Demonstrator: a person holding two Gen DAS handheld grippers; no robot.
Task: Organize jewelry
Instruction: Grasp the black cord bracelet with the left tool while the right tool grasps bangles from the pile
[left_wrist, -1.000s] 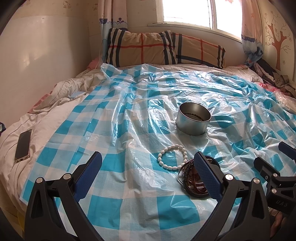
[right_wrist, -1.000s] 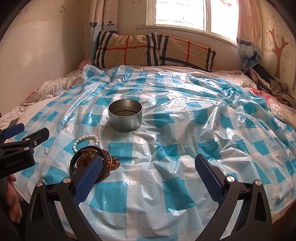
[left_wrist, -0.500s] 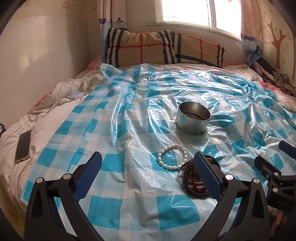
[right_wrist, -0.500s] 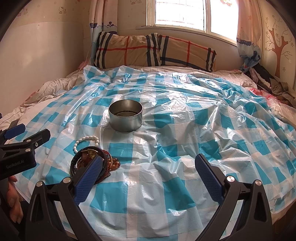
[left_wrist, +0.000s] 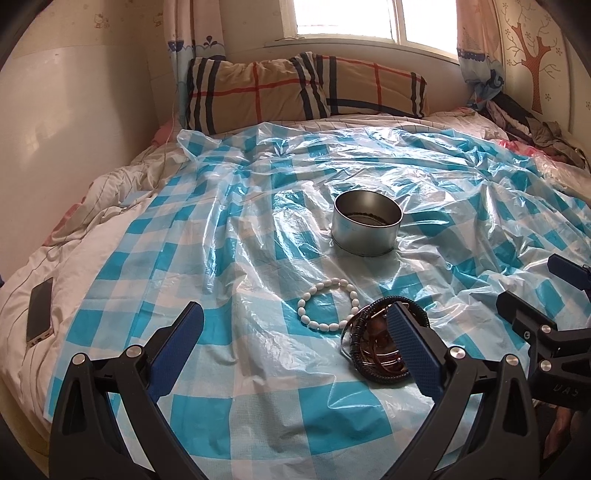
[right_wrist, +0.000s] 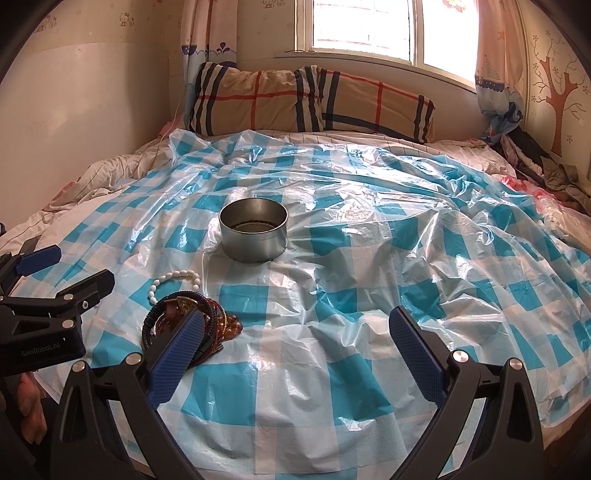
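The left gripper (left_wrist: 295, 334) is held low over the near edge of the bed with its jaws spread wide and nothing between them. The right gripper (right_wrist: 295, 334) is beside it, just as wide open and just as empty. Each one shows at the edge of the other's view.

Right in front of them, between the two, lies a heap of bracelets (left_wrist: 376, 350): a dark braided cord ring wrapped around some amber-brown and coppery pieces. Part of the heap is hidden behind a blue finger pad in either view. Touching its far side is a white bead bracelet (left_wrist: 327, 302), lying flat in an open loop.

Farther up the bed stands a round metal tin (right_wrist: 253, 229), upright and uncovered, with something dark lying in its bottom. Everything rests on a crinkled blue-and-white checked plastic sheet (right_wrist: 369, 258) spread over the bedding. A phone (left_wrist: 38, 315) lies on the quilt off the sheet's left edge, and a plaid pillow (right_wrist: 310, 101) sits under the window.
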